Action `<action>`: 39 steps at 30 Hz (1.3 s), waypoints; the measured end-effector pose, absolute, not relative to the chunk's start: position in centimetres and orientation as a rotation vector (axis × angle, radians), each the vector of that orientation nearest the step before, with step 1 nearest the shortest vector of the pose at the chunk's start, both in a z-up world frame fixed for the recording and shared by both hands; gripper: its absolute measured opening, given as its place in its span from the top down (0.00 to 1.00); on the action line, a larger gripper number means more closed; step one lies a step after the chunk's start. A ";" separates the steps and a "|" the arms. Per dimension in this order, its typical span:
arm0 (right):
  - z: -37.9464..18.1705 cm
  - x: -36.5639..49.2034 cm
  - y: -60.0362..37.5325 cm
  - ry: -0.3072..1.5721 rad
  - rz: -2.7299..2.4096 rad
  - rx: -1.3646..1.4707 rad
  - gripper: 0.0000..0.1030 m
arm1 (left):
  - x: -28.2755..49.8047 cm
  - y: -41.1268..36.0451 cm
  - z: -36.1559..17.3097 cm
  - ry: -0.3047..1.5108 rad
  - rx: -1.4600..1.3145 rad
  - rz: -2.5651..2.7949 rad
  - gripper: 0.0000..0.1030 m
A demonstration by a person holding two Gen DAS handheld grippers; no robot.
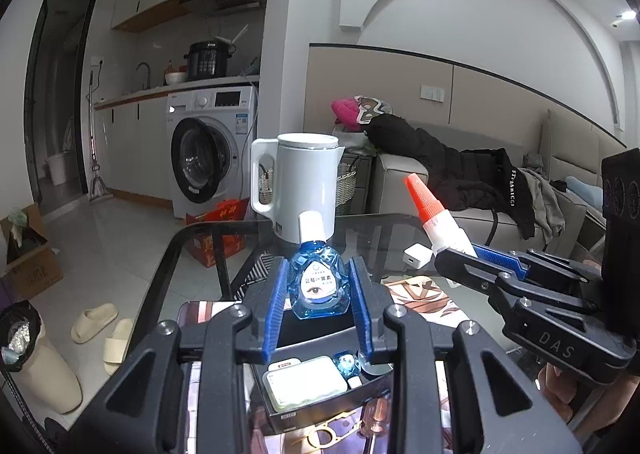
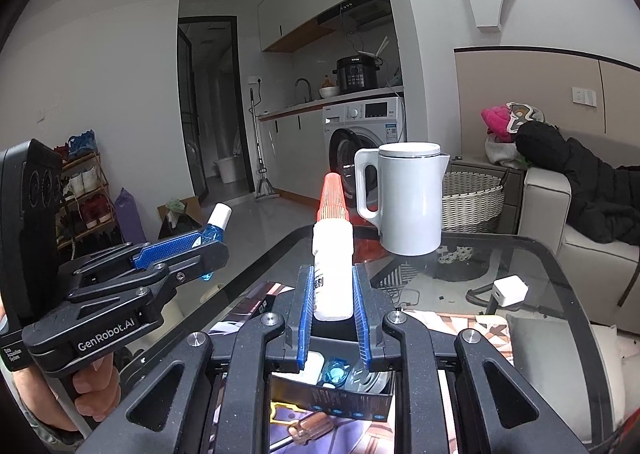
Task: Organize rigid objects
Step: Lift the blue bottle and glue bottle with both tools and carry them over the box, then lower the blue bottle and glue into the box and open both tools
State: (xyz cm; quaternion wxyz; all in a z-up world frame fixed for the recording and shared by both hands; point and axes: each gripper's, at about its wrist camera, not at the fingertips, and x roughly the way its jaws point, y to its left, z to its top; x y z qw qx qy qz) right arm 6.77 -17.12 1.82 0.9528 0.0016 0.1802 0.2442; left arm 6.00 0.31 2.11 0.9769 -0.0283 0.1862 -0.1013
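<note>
My left gripper [image 1: 318, 272] is shut on a clear blue eye-drop bottle [image 1: 319, 288] with a white cap, held upright. My right gripper [image 2: 332, 278] is shut on a white glue bottle [image 2: 332, 254] with a ribbed orange-red cap, also upright. Each gripper shows in the other's view: the right gripper [image 1: 460, 254] with the glue bottle [image 1: 430, 213] at the right, the left gripper [image 2: 212, 250] with the eye-drop bottle [image 2: 218, 221] at the left. Below both lies an open black box [image 1: 304, 410] holding a white case [image 1: 306, 378] and a small blue bottle [image 1: 346, 362].
A white kettle [image 1: 304, 189] stands at the far edge of the glass table [image 1: 208, 238]. A white charger cube [image 2: 510, 290] lies to its right. A screwdriver [image 2: 308, 430] lies in front of the box. A sofa [image 2: 560, 213] with clothes borders the table's right side.
</note>
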 end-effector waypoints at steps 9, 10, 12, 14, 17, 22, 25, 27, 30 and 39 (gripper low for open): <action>-0.7 11.4 -14.9 0.507 0.458 -0.032 0.83 | 10.2 -0.4 -0.4 0.492 -0.063 -0.161 0.72; -1.1 11.9 -14.6 0.530 0.453 -0.040 0.83 | 10.6 -0.4 -0.7 0.505 -0.060 -0.162 0.72; -1.8 12.7 -14.1 0.565 0.464 -0.045 0.83 | 11.3 -0.7 -1.4 0.536 -0.050 -0.162 0.72; -2.7 13.5 -13.4 0.613 0.476 -0.068 0.83 | 12.1 -0.8 -2.2 0.576 -0.046 -0.159 0.72; -3.8 14.3 -12.8 0.668 0.476 -0.092 0.83 | 13.0 -0.8 -3.3 0.648 -0.049 -0.158 0.72; -6.0 16.0 -12.3 0.794 0.480 -0.083 0.83 | 14.2 -0.9 -4.7 0.744 -0.043 -0.163 0.72; -7.2 16.6 -11.8 0.868 0.488 -0.107 0.83 | 14.7 -0.8 -5.7 0.799 -0.038 -0.180 0.72; -8.2 16.9 -11.6 0.916 0.480 -0.116 0.82 | 15.0 -0.9 -6.3 0.828 -0.036 -0.195 0.72; -8.8 16.9 -11.3 0.943 0.467 -0.139 0.83 | 15.0 -1.4 -6.3 0.836 -0.010 -0.198 0.72; -8.5 16.1 -11.7 1.028 0.478 -0.080 0.83 | 15.3 -1.5 -6.4 0.849 0.009 -0.218 0.72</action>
